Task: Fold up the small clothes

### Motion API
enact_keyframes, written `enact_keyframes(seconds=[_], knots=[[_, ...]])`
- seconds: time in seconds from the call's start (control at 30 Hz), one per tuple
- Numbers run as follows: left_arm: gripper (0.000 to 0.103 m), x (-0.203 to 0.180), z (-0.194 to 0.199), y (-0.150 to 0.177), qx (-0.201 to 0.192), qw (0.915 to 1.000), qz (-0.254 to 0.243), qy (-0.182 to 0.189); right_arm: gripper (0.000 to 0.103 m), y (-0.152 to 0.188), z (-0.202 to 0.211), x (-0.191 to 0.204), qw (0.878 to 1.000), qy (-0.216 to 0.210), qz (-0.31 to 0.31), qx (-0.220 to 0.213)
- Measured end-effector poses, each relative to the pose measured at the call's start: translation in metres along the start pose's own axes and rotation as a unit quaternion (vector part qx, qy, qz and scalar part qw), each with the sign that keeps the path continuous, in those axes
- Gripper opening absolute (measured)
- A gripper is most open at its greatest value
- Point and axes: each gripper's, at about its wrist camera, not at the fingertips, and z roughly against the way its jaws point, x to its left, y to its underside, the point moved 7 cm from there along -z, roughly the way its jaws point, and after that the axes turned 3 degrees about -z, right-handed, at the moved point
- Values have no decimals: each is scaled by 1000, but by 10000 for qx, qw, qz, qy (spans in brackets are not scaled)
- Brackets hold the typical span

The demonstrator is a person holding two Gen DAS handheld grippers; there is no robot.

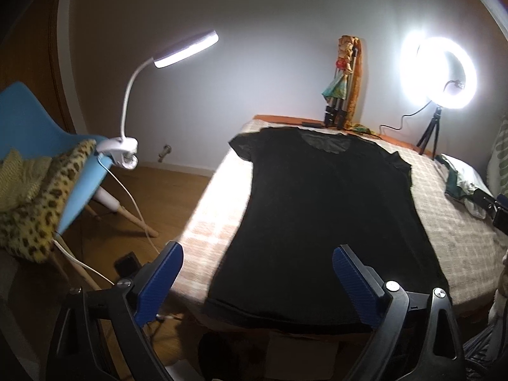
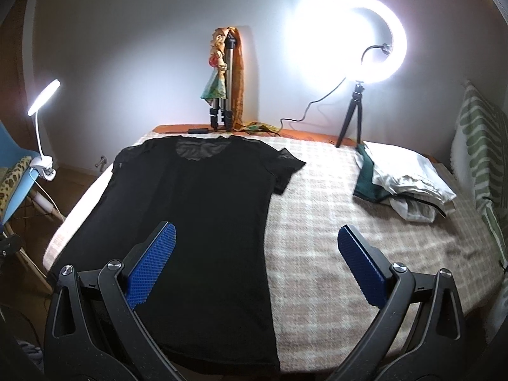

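Note:
A black short-sleeved T-shirt [image 1: 320,209] lies spread flat on the checked bedcover [image 1: 457,231], neckline at the far end and hem at the near edge. My left gripper [image 1: 258,257] hovers open above the shirt's near left hem corner, nothing between its blue pads. In the right wrist view the same T-shirt [image 2: 197,222] fills the left half of the bedcover [image 2: 317,254]. My right gripper [image 2: 255,238] hangs open over the shirt's near right edge, its left pad above the fabric and its right pad above bare cover.
A pile of white and green clothes [image 2: 400,184] lies at the bed's right. A ring light on a small tripod [image 2: 355,63] and a folded tripod draped with cloth [image 2: 225,89] stand at the far end. A blue chair [image 1: 41,146] with a clip lamp [image 1: 133,120] is left.

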Motion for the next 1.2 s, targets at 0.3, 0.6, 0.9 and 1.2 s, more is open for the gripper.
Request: enact_keyframes(seconds=[0.3, 0.6, 0.9, 1.2], knots=[[96, 23, 25, -36, -182, 9993, 51, -328, 103, -42, 1, 25, 9968, -780, 89, -155], [74, 51, 13, -20, -103, 9976, 575, 367, 103, -84, -21, 56, 9884, -1451, 445, 1], [57, 66, -43, 38, 513, 9913, 882, 832, 103, -105, -104, 108, 9775, -1970, 223, 723], [46, 50, -92, 81, 807, 9893, 657, 1026, 100, -109, -203, 198, 9595, -2382, 651, 1359]])
